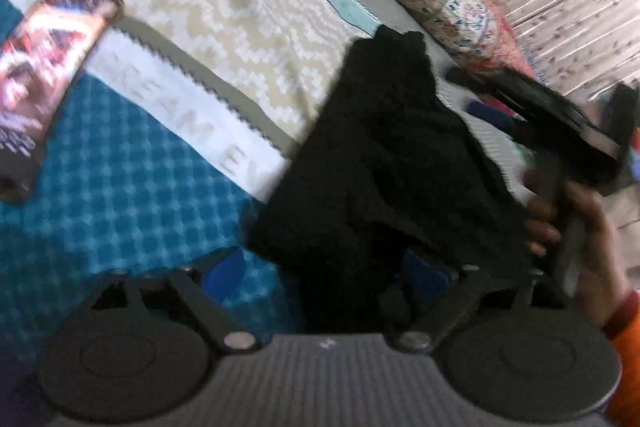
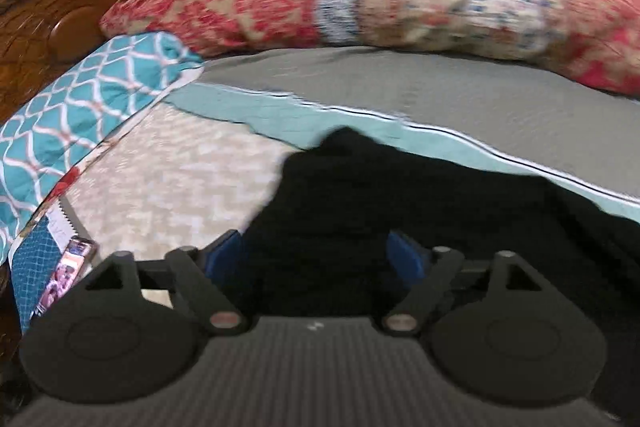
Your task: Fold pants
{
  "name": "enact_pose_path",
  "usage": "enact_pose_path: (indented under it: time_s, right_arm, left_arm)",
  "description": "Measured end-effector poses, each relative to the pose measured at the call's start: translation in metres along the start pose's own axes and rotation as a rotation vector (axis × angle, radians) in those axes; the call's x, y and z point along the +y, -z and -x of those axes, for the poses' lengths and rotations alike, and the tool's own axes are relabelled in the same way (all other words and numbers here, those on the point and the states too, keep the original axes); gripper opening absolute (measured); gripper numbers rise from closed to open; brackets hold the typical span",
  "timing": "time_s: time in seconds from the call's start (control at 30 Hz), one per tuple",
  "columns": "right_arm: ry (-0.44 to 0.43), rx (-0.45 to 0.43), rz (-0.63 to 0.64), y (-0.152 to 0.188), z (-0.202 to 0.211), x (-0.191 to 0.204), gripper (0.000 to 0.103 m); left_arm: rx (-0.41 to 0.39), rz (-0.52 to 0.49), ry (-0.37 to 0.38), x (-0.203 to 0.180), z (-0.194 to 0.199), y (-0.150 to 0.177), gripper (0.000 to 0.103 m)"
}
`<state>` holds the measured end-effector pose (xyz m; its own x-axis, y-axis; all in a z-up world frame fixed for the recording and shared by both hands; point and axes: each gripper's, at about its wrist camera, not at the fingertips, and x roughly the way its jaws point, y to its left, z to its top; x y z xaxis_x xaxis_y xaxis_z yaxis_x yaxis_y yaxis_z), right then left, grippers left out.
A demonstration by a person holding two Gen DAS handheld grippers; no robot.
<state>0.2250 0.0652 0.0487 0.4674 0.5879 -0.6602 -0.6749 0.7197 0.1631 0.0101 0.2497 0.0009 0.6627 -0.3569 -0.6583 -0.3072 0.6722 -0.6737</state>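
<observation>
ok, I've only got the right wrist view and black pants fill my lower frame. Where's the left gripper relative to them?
Observer: The left gripper is at the near edge of the pants. Its jaws are wide, with black fabric lying between them and not pinched.
Operator: Can you see the right gripper from that side?
Observer: Yes, but blurred. The right gripper is at the right-hand edge of the pile, and a hand with an orange sleeve holds its handle.
</observation>
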Motion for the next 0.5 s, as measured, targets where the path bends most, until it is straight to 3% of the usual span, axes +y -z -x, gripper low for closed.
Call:
enact_pose_path:
  time_s: [0.1,0.13,0.17,0.2,0.23,0.27,0.3,0.33,0.4,0.47,0.5]
  right_arm:
    - [0.065,-0.003,0.002,-0.013,-0.040,0.022,0.084]
    - [0.120,0.007,0.024,-0.016,-0.056,0.029,0.087]
    - [0.165,0.046,0.024,-0.018,-0.075,0.030,0.087]
    - [0.178,0.097,0.009,-0.017,-0.089,0.026,0.085]
    - [0.173,0.144,-0.004,-0.015,-0.103,0.022,0.063]
    - [0.138,0.164,-0.036,-0.013,-0.109,0.016,0.046]
    - [0.122,0.140,-0.077,-0.014,-0.104,0.011,0.043]
    - [0.097,0.110,-0.115,-0.018,-0.096,0.008,0.021]
    - [-0.063,-0.058,-0.240,-0.027,-0.062,-0.011,0.017]
    - [-0.285,-0.263,-0.431,-0.028,-0.025,-0.044,0.017]
    - [-0.392,-0.310,-0.531,-0.026,-0.019,-0.061,0.017]
  left_arm:
    - [0.007,0.015,0.023,-0.004,-0.014,0.000,0.087]
    - [0.002,0.000,0.013,-0.008,-0.020,0.001,0.078]
    - [0.002,-0.020,-0.002,-0.012,-0.025,0.002,0.058]
    - [0.013,-0.047,-0.023,-0.017,-0.033,0.003,0.031]
    - [0.028,-0.067,-0.037,-0.020,-0.039,0.005,0.017]
    - [0.030,-0.096,-0.058,-0.025,-0.042,0.007,0.010]
    - [-0.001,-0.142,-0.089,-0.032,-0.040,0.010,0.009]
    - [-0.066,-0.232,-0.132,-0.045,-0.033,0.016,0.009]
    - [-0.230,-0.456,-0.219,-0.073,-0.014,0.035,0.009]
    - [-0.346,-0.598,-0.269,-0.090,-0.002,0.053,0.009]
    - [-0.387,-0.639,-0.293,-0.095,0.001,0.060,0.009]
